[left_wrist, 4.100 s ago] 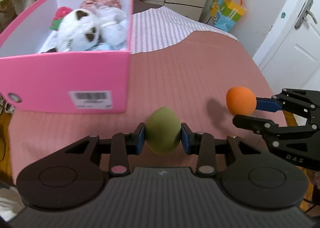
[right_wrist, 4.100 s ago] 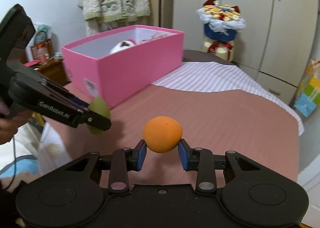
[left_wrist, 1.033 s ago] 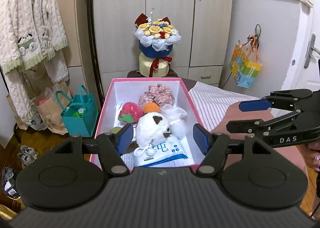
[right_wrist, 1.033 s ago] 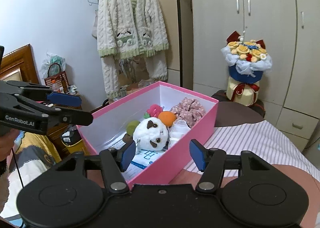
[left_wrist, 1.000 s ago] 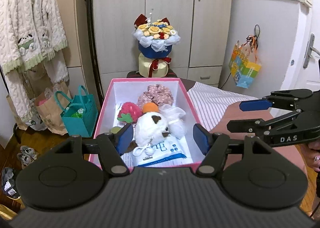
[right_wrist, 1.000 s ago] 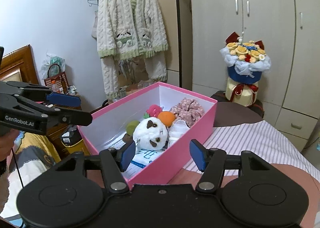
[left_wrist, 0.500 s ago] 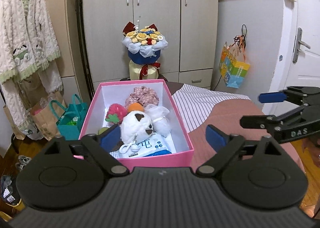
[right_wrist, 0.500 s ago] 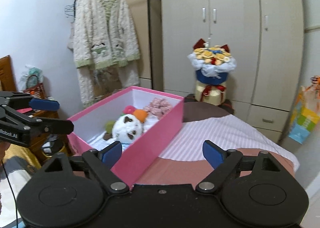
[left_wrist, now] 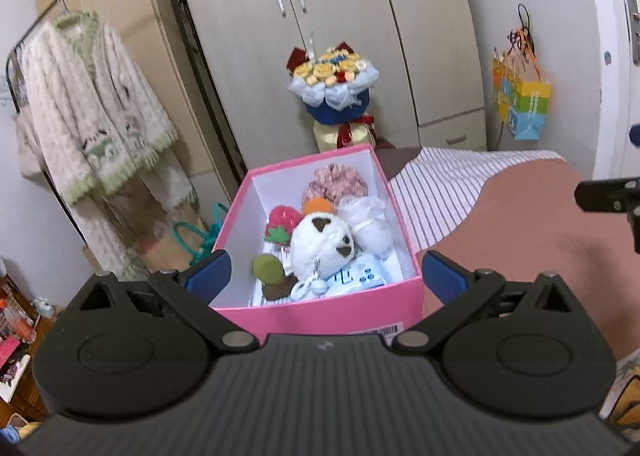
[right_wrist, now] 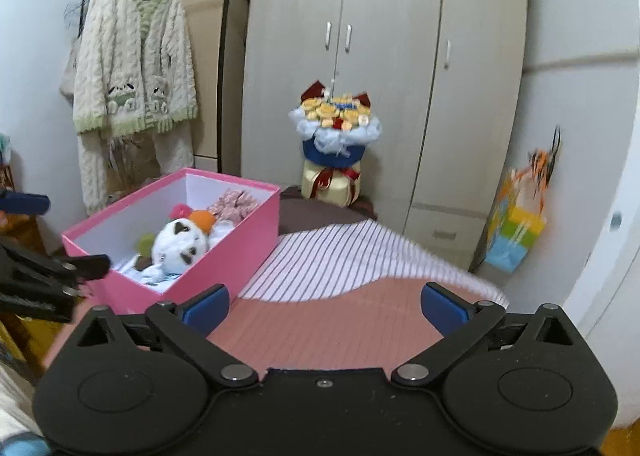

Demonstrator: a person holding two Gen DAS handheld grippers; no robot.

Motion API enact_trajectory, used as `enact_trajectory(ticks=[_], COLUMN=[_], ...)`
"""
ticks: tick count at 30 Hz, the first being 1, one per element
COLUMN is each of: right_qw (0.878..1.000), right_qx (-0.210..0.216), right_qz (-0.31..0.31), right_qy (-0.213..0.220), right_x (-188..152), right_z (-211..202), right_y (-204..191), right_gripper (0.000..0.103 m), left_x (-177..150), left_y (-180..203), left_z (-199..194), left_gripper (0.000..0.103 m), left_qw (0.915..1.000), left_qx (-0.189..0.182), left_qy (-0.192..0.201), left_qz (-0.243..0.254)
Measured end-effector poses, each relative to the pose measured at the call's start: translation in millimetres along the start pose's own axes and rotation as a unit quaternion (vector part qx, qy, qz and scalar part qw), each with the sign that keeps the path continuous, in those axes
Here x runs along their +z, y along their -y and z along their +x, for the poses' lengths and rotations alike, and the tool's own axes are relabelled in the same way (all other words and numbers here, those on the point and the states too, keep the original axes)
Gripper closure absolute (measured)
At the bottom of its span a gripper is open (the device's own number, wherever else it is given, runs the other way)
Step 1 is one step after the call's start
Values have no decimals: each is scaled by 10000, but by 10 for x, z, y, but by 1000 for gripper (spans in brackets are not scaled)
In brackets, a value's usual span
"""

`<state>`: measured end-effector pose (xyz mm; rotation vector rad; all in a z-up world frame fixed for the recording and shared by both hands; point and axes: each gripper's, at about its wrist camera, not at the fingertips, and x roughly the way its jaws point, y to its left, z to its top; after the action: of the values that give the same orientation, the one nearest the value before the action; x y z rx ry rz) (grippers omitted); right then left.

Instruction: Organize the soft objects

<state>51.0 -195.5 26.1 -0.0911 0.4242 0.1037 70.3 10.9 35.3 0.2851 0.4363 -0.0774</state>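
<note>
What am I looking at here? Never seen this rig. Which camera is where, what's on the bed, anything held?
There is no robot arm: a person holds a two-finger gripper in each hand, and each has a fisheye camera looking forward along its fingers. The black body with blue pads low in each picture is the gripper carrying that camera.

In the left wrist view, the left gripper is open and holds nothing. In the right wrist view, the right gripper is also open and holds nothing. Each view catches the other gripper at its edge.

On the bed stands a pink box. Inside it lie a white plush, a green sponge, an orange sponge, a strawberry toy and other soft items. Behind the bed stand a bouquet and a wardrobe.
</note>
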Motion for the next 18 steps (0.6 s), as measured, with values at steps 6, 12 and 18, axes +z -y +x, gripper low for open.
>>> enact_trajectory(ticks=[6, 12, 18], right_qw=[9986, 9934, 9898], right_qx=[-378, -480, -773], right_qz=[352, 1007, 1098], right_qy=[-62, -275, -472], right_x=[-138, -257, -294], right_z=[14, 90, 111], right_y=[9, 180, 266], right_gripper=[0, 0, 0], left_x=[-32, -96, -121], left_y=[51, -5, -25], left_z=[15, 106, 121], left_gripper=[0, 0, 0], left_qw=[9988, 9953, 9939], left_qx=[-311, -310, -239], left_qy=[-104, -253, -231], left_qz=[-372, -883, -1056])
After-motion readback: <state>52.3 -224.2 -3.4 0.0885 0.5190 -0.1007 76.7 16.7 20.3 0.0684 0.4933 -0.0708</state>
